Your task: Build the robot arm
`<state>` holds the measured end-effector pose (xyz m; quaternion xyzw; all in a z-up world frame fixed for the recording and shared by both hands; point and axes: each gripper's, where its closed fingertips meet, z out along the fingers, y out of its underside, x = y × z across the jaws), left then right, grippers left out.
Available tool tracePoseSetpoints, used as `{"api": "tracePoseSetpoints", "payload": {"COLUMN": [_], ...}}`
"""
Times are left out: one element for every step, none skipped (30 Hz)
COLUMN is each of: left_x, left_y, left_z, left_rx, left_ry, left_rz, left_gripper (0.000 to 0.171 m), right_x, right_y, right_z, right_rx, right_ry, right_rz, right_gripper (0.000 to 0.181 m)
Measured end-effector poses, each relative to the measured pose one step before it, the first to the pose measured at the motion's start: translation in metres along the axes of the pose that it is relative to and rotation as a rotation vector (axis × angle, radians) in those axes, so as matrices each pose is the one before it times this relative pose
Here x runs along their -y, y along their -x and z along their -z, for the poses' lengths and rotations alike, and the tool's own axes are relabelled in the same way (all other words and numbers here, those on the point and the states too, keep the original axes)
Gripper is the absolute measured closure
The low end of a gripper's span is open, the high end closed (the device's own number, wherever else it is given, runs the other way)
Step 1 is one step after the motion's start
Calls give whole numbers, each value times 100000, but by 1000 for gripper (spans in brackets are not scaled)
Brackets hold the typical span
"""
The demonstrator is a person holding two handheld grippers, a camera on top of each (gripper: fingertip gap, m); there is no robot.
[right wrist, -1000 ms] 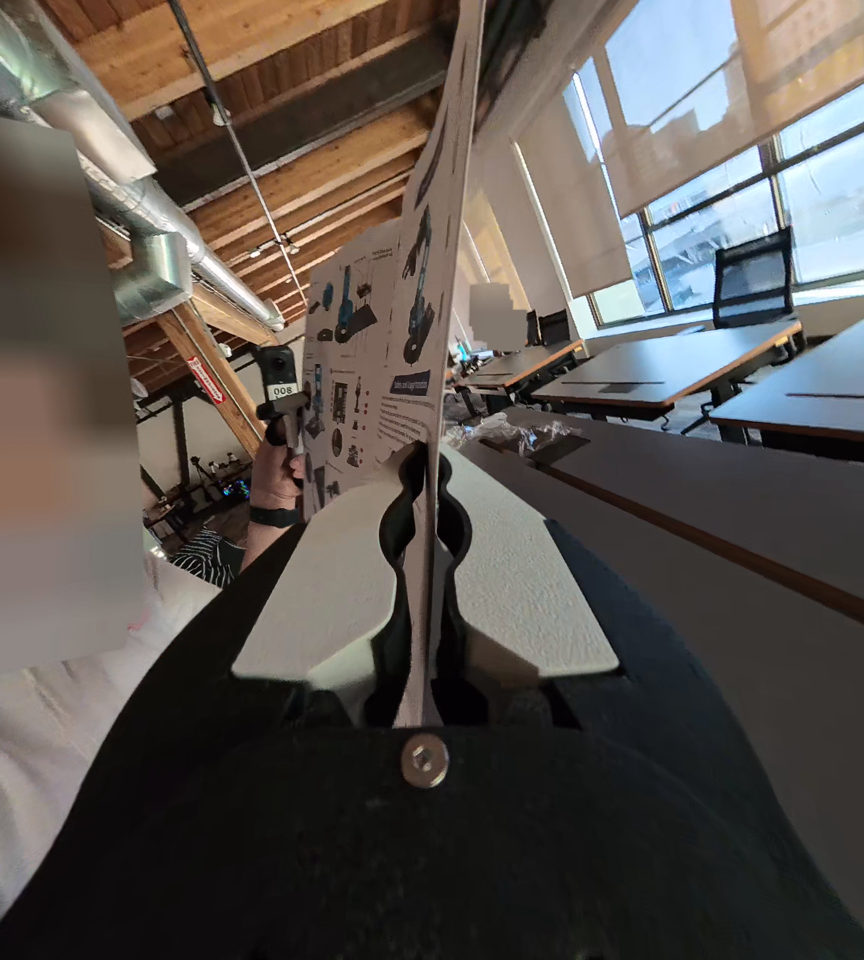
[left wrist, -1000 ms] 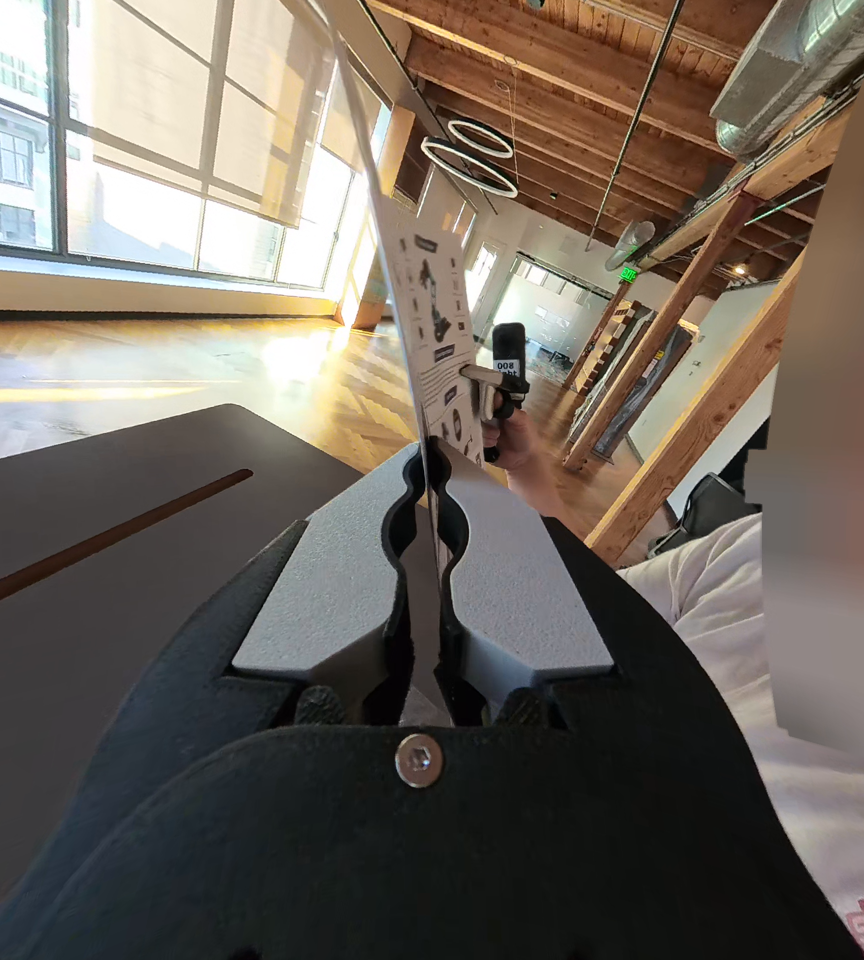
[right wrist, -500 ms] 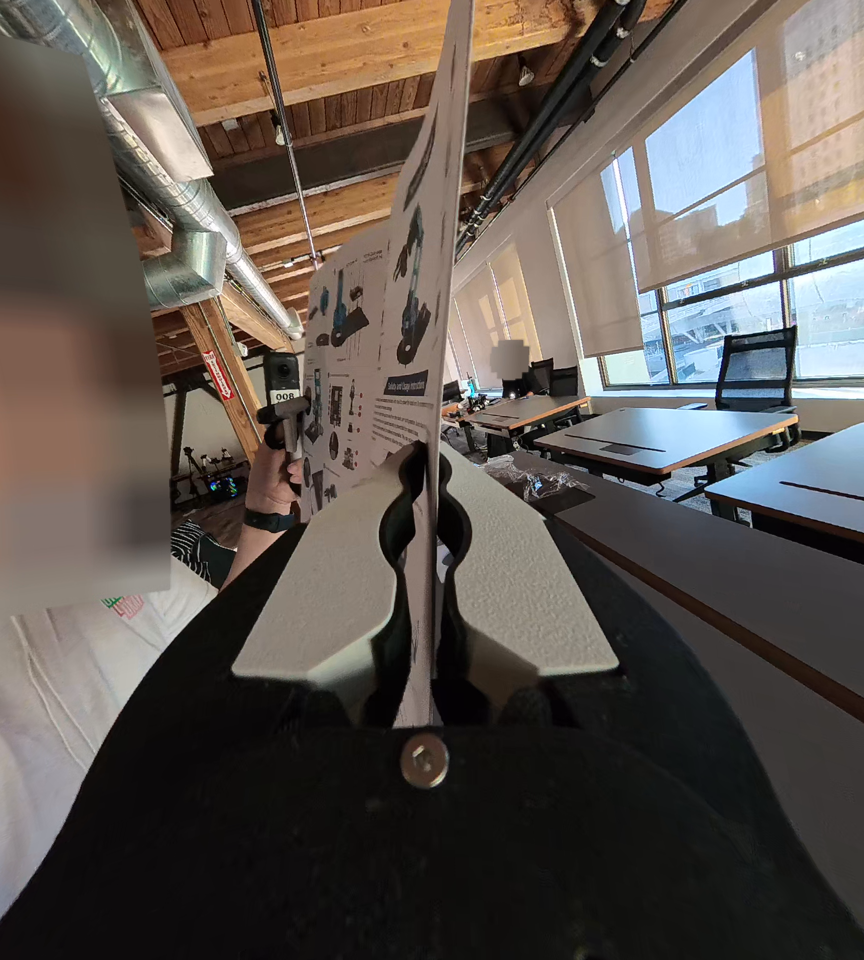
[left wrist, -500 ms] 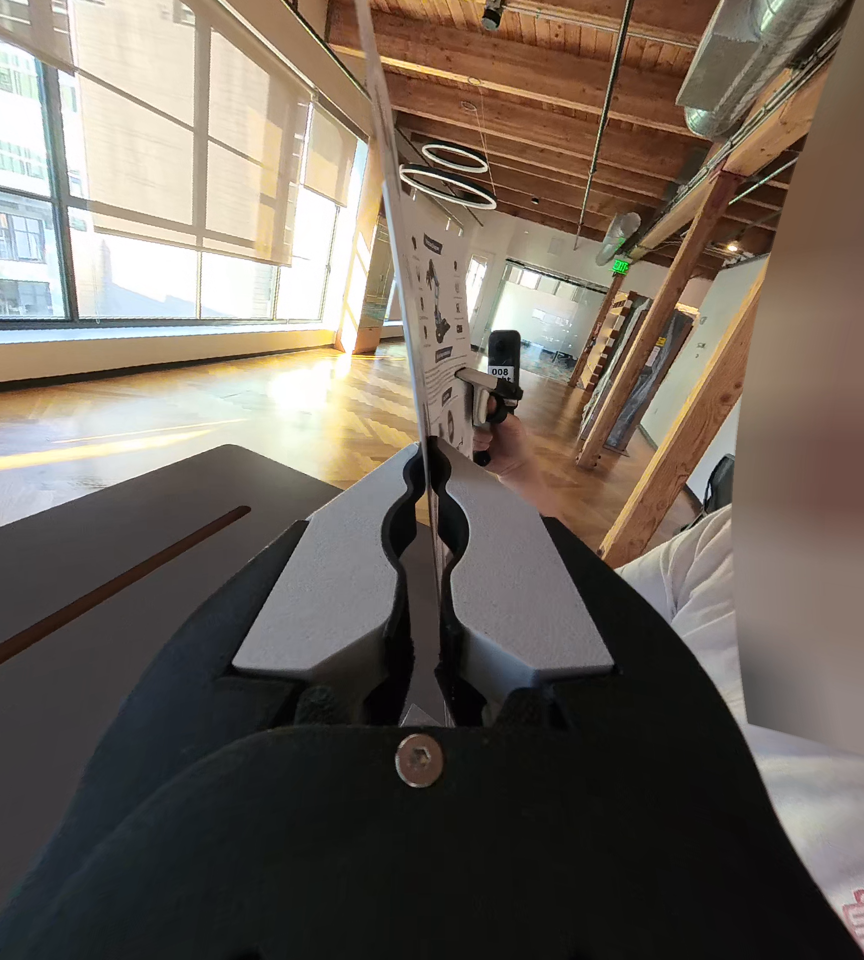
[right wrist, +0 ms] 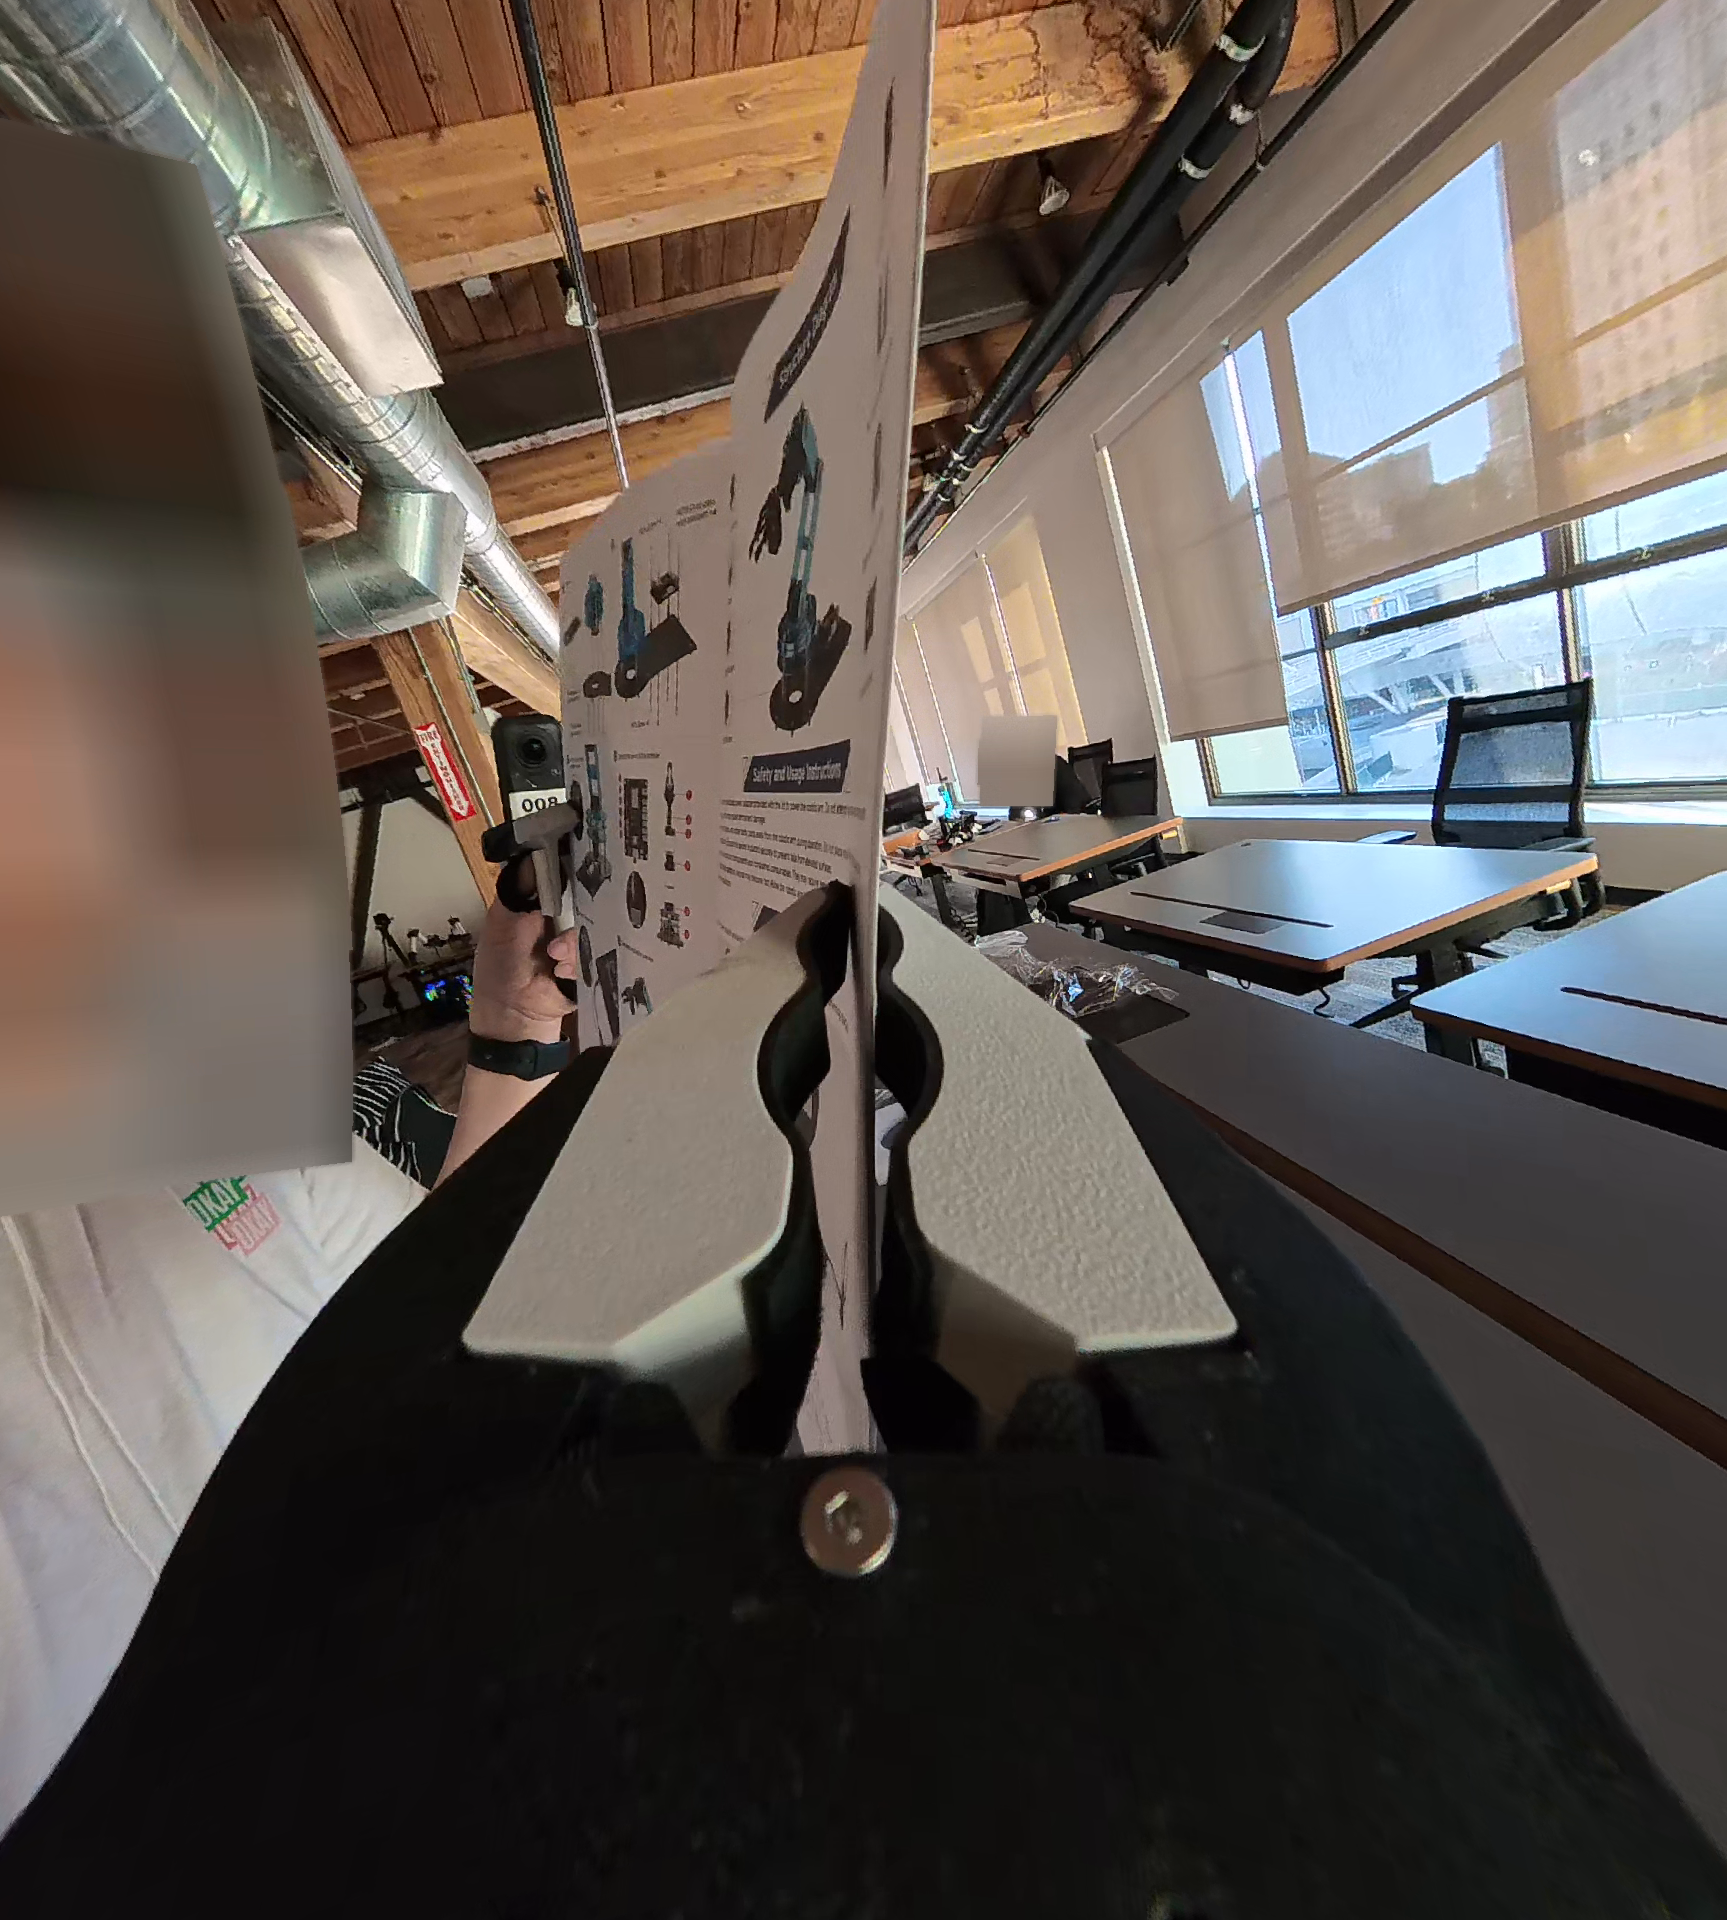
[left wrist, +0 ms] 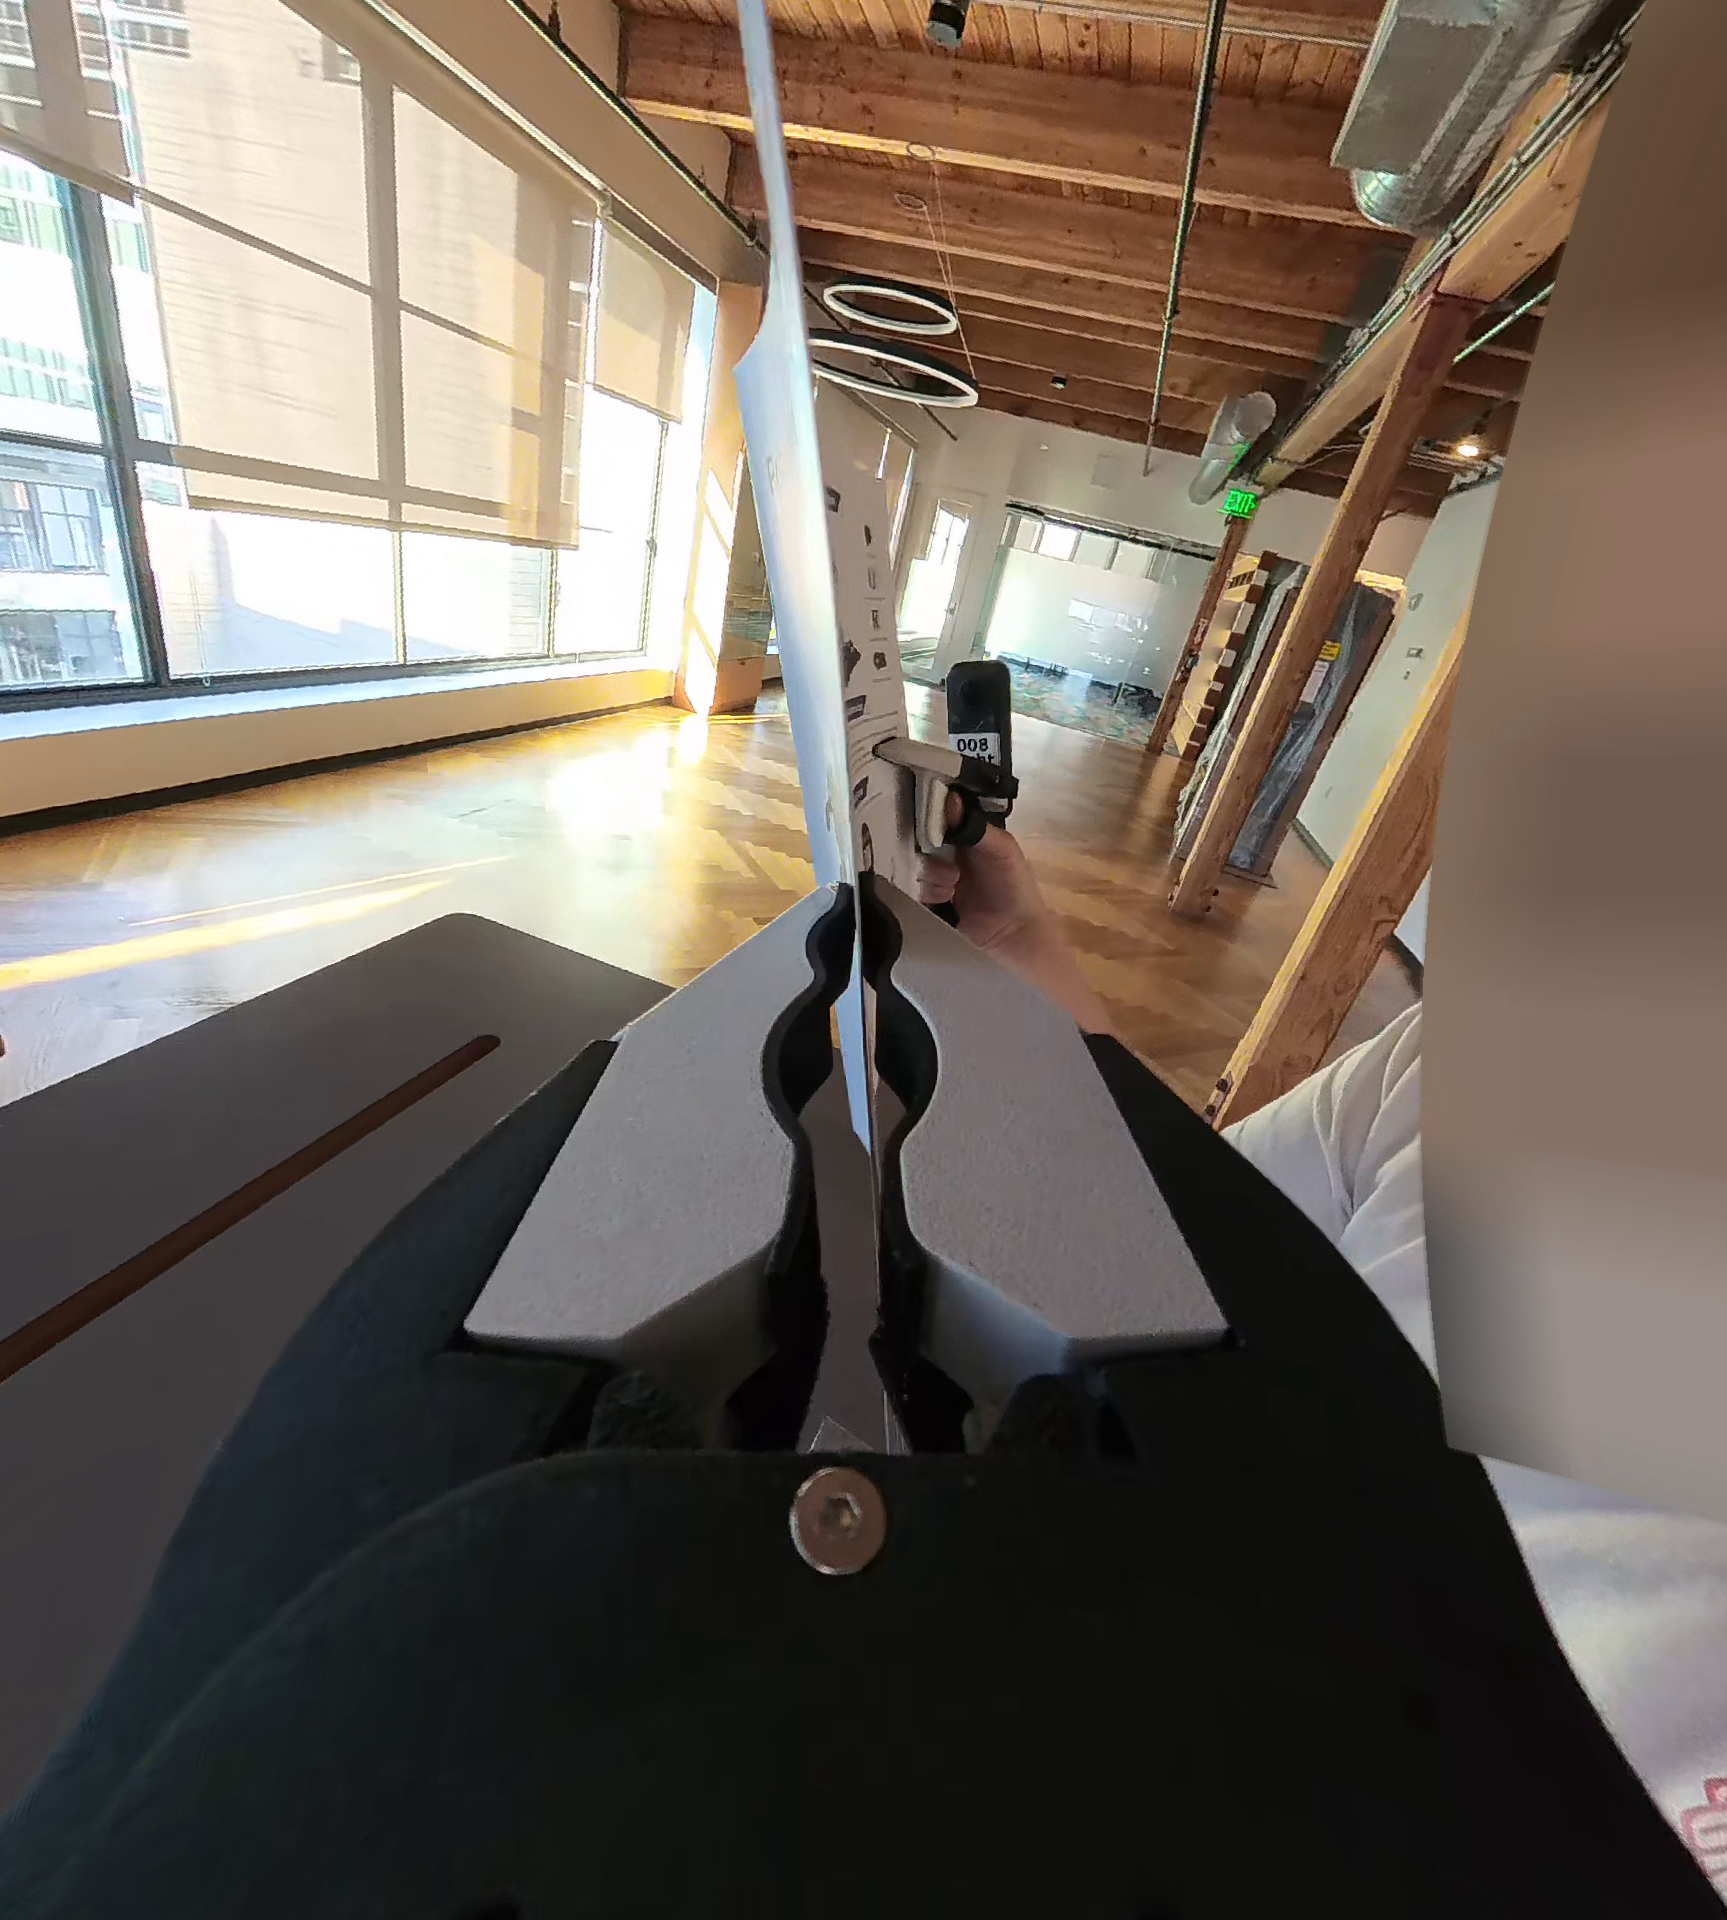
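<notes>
- the left gripper is clamped on one edge of a printed sheet, its two grey fingers pressed together with the paper standing upright between them, seen almost edge-on.
- below and to the left of that gripper lies a dark table with a long brown slot in its top; beyond it are a sunlit wooden floor and tall windows with half-drawn blinds.
- farther along the same sheet, the right gripper shows in the left wrist view, held in a hand and pinching the paper's far edge.
- in the right wrist view the right gripper is closed tight on the sheet, whose near face carries pictures of blue and black robot arms, dark heading bars and blocks of small print.
- across that sheet the left gripper grips the opposite edge; it bears a small white tag with digits, and the wrist below it wears a dark band.
- the sheet is held up in the air between the two grippers, above the dark table.
- to the right stand more desks and a black mesh chair by the windows.
- a person in a white top with a red and green print sits behind the sheet.
</notes>
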<state>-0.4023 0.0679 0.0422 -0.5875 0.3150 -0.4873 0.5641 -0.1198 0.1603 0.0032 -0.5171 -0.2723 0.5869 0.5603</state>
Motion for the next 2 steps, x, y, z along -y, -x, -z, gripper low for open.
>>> {"api": "tracePoseSetpoints", "payload": {"left_x": [-2, 12], "left_y": [-107, -107], "left_z": [-25, -8], "left_rx": [63, 87], "left_ry": [189, 108], "left_rz": [-476, -475], "left_gripper": [171, 171], "right_x": [14, 25], "right_y": [-22, -18], "right_z": [7, 0], "right_rx": [145, 235], "right_ry": [-272, -252], "right_rz": [119, 10], "right_gripper": [181, 181]}}
